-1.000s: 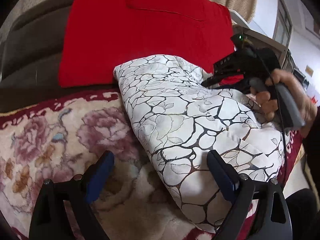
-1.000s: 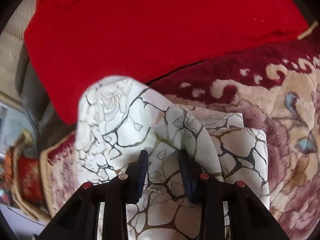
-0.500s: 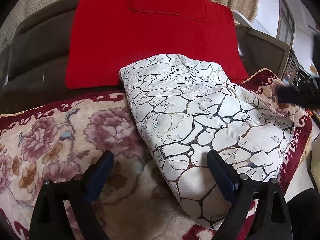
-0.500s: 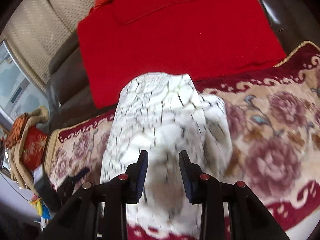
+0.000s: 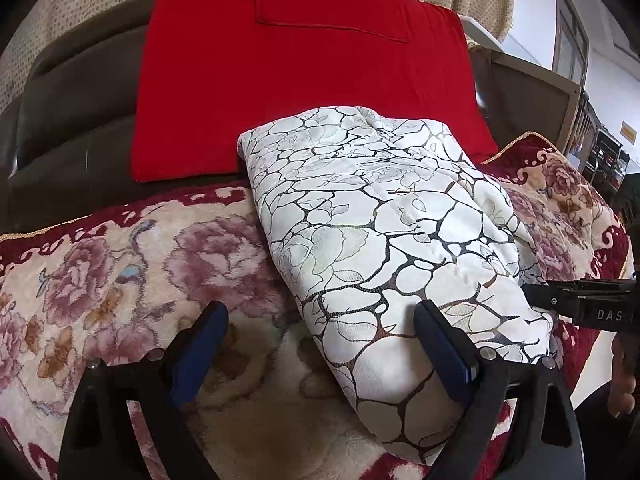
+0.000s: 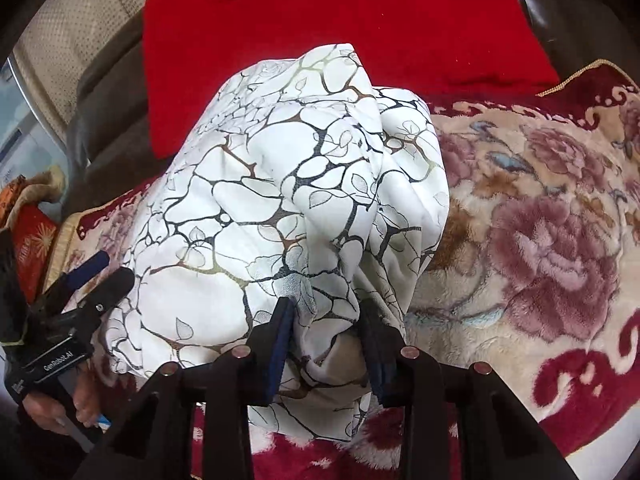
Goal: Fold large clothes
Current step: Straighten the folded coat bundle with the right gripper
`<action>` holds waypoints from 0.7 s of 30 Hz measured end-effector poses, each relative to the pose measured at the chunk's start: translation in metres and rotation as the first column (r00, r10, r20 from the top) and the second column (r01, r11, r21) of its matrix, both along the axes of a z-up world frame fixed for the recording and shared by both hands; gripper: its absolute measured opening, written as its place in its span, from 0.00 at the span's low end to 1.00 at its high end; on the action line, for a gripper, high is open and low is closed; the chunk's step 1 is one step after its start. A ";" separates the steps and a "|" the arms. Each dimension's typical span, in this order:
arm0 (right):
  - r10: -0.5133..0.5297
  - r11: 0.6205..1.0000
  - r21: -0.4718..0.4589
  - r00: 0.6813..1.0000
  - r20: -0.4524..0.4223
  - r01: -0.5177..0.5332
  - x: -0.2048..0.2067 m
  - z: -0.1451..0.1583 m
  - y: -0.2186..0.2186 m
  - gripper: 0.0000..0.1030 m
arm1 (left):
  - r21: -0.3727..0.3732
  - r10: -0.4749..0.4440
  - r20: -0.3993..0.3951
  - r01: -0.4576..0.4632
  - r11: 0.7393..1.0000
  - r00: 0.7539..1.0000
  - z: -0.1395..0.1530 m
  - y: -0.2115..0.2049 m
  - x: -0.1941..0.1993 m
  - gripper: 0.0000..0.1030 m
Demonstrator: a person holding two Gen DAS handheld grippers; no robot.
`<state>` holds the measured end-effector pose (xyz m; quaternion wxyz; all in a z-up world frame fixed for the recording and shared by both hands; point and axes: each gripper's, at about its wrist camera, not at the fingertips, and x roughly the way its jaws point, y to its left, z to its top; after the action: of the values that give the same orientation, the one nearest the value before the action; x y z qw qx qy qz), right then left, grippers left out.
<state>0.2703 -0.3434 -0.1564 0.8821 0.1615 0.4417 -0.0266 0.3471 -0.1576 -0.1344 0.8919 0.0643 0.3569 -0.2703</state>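
The large garment [image 5: 384,232] is white with a dark cracked pattern. It lies folded in a long bundle on the floral sofa blanket [image 5: 100,264]. My left gripper [image 5: 320,348] is open, its right pad against the bundle's near end and its left pad over the blanket. The left gripper also shows at the left of the right wrist view [image 6: 100,276]. My right gripper [image 6: 326,344] is shut on a bunched fold of the garment [image 6: 288,184] at its near edge. The right gripper's body shows at the right edge of the left wrist view [image 5: 584,304].
A red cushion cover [image 5: 304,72] hangs over the dark sofa back [image 5: 72,128] behind the garment. A beige curtain [image 5: 80,12] is behind the sofa. A red and tan bundle [image 6: 28,216] lies left of the sofa. Shelving [image 5: 600,152] stands at far right.
My right gripper has pulled back from the far end of the garment to its near edge, drawing the held fold over the bundle. My left gripper stays open in place.
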 end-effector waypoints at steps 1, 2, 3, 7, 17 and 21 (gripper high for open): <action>0.001 1.000 0.004 1.000 0.001 -0.001 -0.001 0.000 -0.001 0.36 | 0.002 0.000 0.003 0.000 1.000 1.000 0.000 0.000 0.000 0.91; 0.002 1.000 0.010 1.000 0.005 -0.002 -0.002 0.001 -0.002 0.36 | 0.004 0.000 0.007 0.000 1.000 1.000 0.000 -0.001 0.000 0.91; 0.004 1.000 0.016 1.000 0.011 -0.004 -0.002 0.000 -0.004 0.36 | 0.007 0.000 0.012 0.000 1.000 1.000 0.000 -0.001 -0.001 0.91; 0.019 1.000 0.007 1.000 0.007 -0.019 -0.001 -0.001 -0.001 0.36 | 0.015 0.004 0.023 -0.004 1.000 1.000 0.001 -0.002 -0.003 0.92; 0.018 1.000 0.012 1.000 0.015 -0.018 -0.002 -0.001 -0.001 0.37 | 0.019 0.019 0.028 -0.019 1.000 0.999 0.001 -0.003 -0.003 0.94; 0.016 1.000 0.015 1.000 -0.015 -0.015 0.002 0.011 -0.002 0.38 | 0.024 0.025 0.038 -0.026 0.999 0.999 0.002 -0.001 -0.005 0.94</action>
<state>0.2728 -0.3453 -0.1457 0.8776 0.1646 0.4500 -0.0177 0.3420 -0.1586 -0.1328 0.9009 0.0757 0.3442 -0.2533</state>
